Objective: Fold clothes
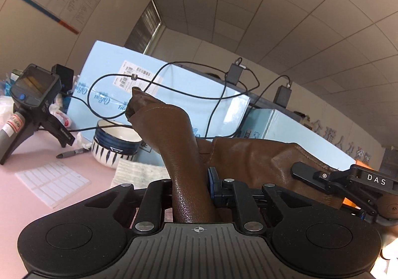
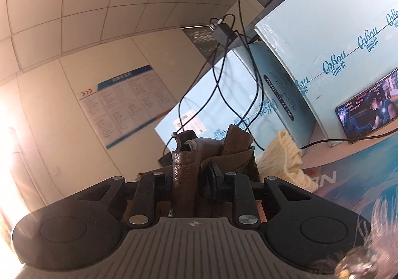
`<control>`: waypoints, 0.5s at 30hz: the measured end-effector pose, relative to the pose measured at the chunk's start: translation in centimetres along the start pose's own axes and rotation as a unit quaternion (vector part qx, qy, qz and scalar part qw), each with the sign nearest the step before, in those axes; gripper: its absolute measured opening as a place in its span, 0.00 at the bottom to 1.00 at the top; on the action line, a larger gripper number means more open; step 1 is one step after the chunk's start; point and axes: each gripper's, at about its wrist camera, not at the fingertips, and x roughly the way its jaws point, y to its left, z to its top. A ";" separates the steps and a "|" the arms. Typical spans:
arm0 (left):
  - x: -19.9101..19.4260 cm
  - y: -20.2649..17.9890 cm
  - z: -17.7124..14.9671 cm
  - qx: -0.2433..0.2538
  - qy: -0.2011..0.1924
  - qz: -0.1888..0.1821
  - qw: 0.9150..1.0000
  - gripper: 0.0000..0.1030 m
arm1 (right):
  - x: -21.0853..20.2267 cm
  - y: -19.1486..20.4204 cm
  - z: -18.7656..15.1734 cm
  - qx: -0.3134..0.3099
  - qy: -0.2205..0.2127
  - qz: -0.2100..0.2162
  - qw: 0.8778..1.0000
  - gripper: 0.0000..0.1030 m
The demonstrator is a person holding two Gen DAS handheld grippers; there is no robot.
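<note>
A brown leather garment (image 1: 248, 159) hangs lifted above the pink table (image 1: 24, 179). My left gripper (image 1: 190, 184) is shut on a fold of it, and that fold stands up between the jaws as a tall ridge. In the left wrist view the right gripper (image 1: 348, 184) comes in from the right, at the garment's far edge. In the right wrist view my right gripper (image 2: 192, 179) is shut on a bunched, seamed edge of the same brown garment (image 2: 233, 147). The cloth hides the pads of both grippers.
A striped bowl (image 1: 115, 144), a marker (image 1: 72, 153), a label sheet (image 1: 52, 183) and a white knit cloth (image 1: 139, 170) lie on the table. A spare gripper on a stand (image 1: 32, 94) is at the left. Blue boxes (image 1: 159, 94) with cables stand behind. A cream knit (image 2: 286, 162) and a lit phone (image 2: 368, 109) are at the right.
</note>
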 end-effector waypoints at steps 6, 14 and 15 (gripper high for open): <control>-1.0 -6.3 -0.3 0.049 0.012 -0.069 0.996 0.15 | -7.4 0.1 1.1 0.015 -0.040 0.016 0.999 0.20; 3.9 -16.2 -5.0 0.079 0.116 -0.212 0.967 0.15 | -19.4 -3.4 1.9 0.033 -0.118 -0.084 0.989 0.20; 4.6 -17.5 -6.1 0.083 0.136 -0.226 0.961 0.15 | -21.0 -4.0 1.8 0.040 -0.124 -0.106 0.986 0.20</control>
